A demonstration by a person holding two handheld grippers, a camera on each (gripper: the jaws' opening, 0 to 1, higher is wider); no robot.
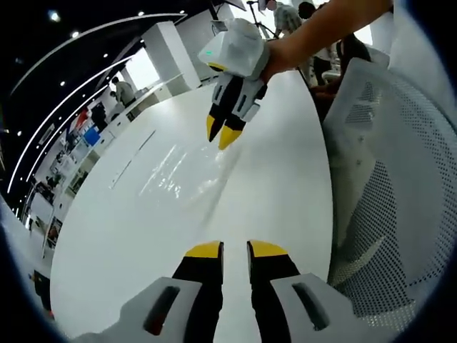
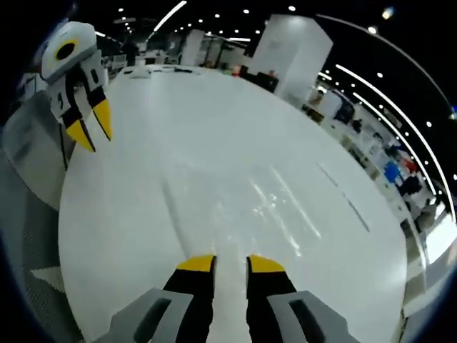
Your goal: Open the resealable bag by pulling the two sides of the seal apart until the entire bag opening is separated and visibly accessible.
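Note:
A clear resealable bag (image 1: 175,171) lies flat on the white round table (image 1: 271,186), visible mostly by its glare. In the left gripper view my left gripper (image 1: 235,250) hovers over the near table, short of the bag, jaws a narrow gap apart with nothing between them. My right gripper (image 1: 221,133), held by a hand, hangs over the bag's far side with its yellow tips pointing down. In the right gripper view the bag (image 2: 282,204) lies just ahead of my right gripper (image 2: 230,263), jaws slightly apart and empty. My left gripper (image 2: 93,127) hangs at the upper left.
A white mesh chair (image 1: 385,179) stands against the table's right edge; the same chair (image 2: 28,164) is at the left in the right gripper view. A white pillar (image 2: 293,50) and shelves (image 1: 78,143) stand beyond the table, with people further back.

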